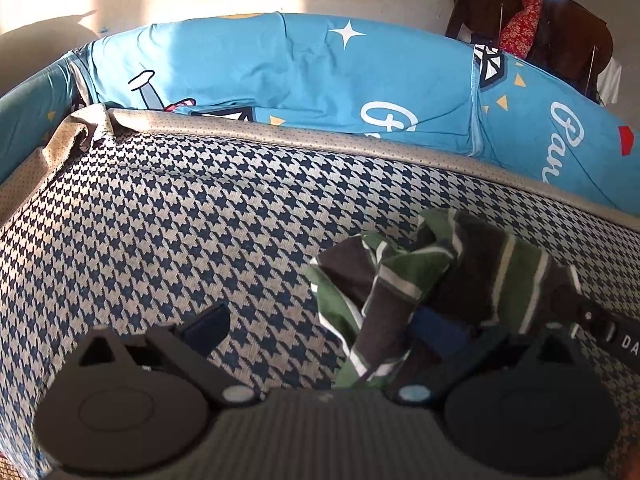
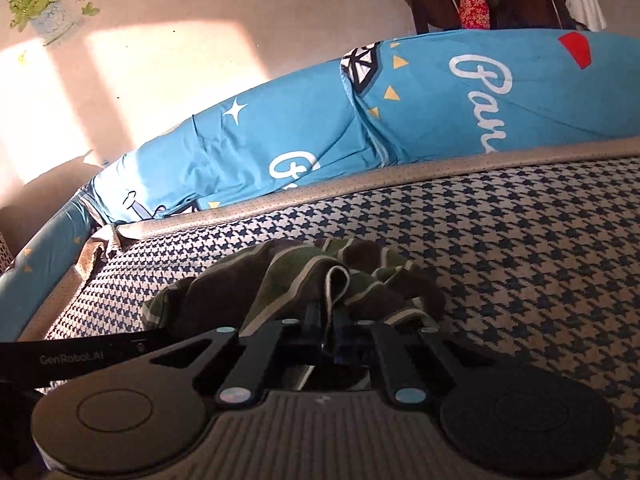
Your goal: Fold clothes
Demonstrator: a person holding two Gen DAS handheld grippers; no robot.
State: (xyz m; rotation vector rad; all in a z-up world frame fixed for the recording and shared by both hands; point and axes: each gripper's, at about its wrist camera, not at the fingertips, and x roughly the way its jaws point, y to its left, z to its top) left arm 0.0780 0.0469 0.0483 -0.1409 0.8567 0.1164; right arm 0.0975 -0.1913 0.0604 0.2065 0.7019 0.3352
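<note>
A crumpled garment (image 1: 424, 276) with green, dark brown and white stripes lies on the houndstooth bed cover (image 1: 160, 220). My left gripper (image 1: 324, 322) is open with its fingers wide apart; the cloth drapes over the right finger (image 1: 436, 330), and the left finger (image 1: 208, 326) rests bare over the cover. In the right wrist view the garment (image 2: 288, 276) is bunched right ahead, and my right gripper (image 2: 329, 318) is shut on a white-edged fold of it. The black side of the left gripper (image 2: 76, 354) reaches in from the left.
Blue printed pillows (image 1: 320, 80) line the far side, behind a tan dotted border (image 1: 320, 136). Beyond them stands a dark wooden chair (image 1: 568, 32) draped with a red floral cloth (image 1: 520, 20). A potted plant (image 2: 44, 0) sits on the sunlit floor.
</note>
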